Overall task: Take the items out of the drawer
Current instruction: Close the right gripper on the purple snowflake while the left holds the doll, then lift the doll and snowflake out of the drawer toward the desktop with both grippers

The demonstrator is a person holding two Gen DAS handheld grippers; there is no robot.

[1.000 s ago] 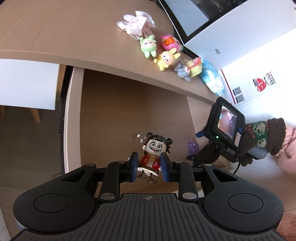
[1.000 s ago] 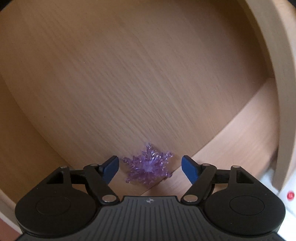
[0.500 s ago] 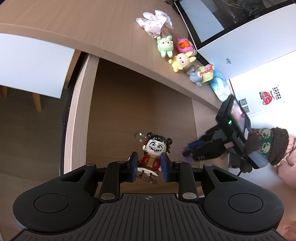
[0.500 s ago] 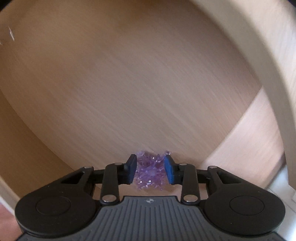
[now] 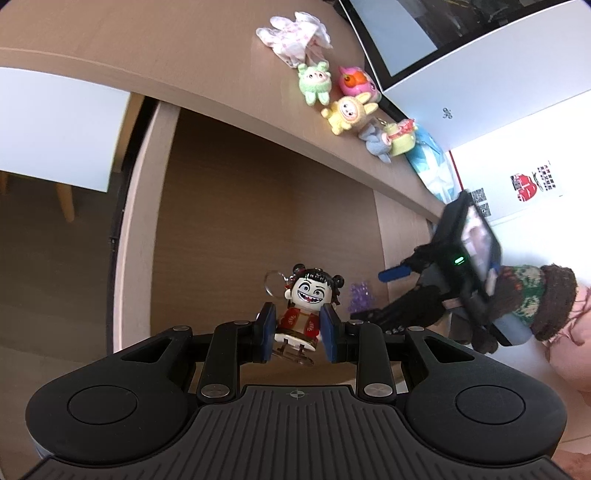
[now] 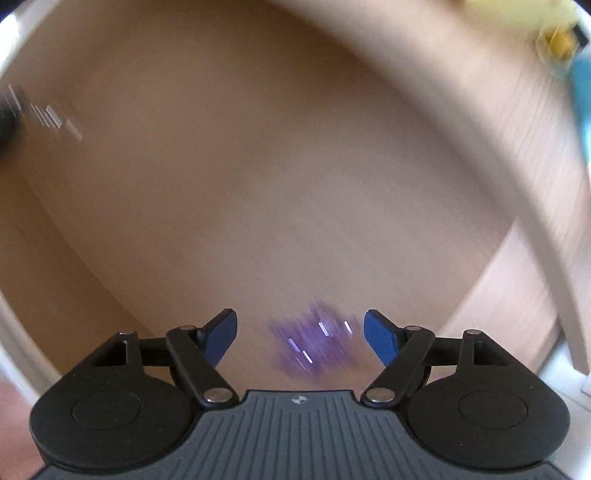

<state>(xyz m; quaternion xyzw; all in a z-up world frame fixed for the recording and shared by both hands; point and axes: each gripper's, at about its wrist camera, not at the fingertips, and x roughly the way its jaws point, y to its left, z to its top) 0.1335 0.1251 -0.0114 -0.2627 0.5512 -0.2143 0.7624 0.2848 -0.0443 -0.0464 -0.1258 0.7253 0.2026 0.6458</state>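
Observation:
My left gripper (image 5: 298, 329) is shut on a doll keychain (image 5: 310, 306) with black buns, a grinning white face and a red top, held above the open wooden drawer (image 5: 258, 206). A purple crystal snowflake (image 5: 360, 296) lies on the drawer floor to its right. In the right wrist view the same snowflake (image 6: 314, 343) is motion-blurred between my open right gripper's (image 6: 300, 332) blue pads, untouched by either. The right gripper (image 5: 424, 291) shows in the left wrist view too, held by a hand in a knitted cuff.
On the desk top (image 5: 147, 37) sit a white cloth toy (image 5: 295, 37), a green plush (image 5: 314, 81), a pink plush (image 5: 356, 81), a yellow plush (image 5: 347, 112), a grey-and-yellow charm (image 5: 388, 142) and a blue packet (image 5: 432, 166). A monitor (image 5: 424, 33) stands behind them.
My right gripper shut on the purple snowflake, then opened again, and the snowflake now lies loose between its fingers. The left gripper kept hold of the doll keychain.

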